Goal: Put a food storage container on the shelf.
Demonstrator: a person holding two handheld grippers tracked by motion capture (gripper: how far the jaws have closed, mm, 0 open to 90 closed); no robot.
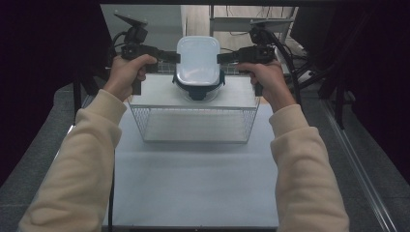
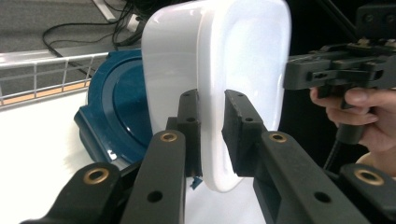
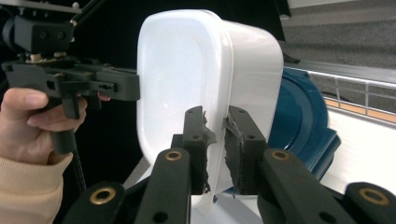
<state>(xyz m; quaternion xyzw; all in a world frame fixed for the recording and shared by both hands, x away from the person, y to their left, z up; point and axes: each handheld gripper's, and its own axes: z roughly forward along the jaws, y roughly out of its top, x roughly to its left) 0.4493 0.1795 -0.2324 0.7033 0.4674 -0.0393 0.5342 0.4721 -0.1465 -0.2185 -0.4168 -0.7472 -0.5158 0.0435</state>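
A white plastic container [image 1: 197, 60] hangs tilted between both grippers, above a dark blue lid [image 1: 198, 89]. My left gripper [image 1: 175, 57] is shut on the container's left rim. In the left gripper view its jaws [image 2: 212, 100] pinch the thin white wall of the container [image 2: 243, 56], with the blue lid [image 2: 119, 112] behind. My right gripper [image 1: 220, 58] is shut on the opposite rim. In the right gripper view its jaws [image 3: 215, 116] clamp the edge of the container [image 3: 187, 70], and the lid [image 3: 299, 121] lies past it. Each gripper view also shows the other gripper on the far side.
The blue lid rests on the white surface of a wire basket [image 1: 196, 123] at the far middle of the white table [image 1: 193, 183]. Dark curtains stand at both sides. Cables and a metal frame [image 1: 251, 21] lie beyond the basket.
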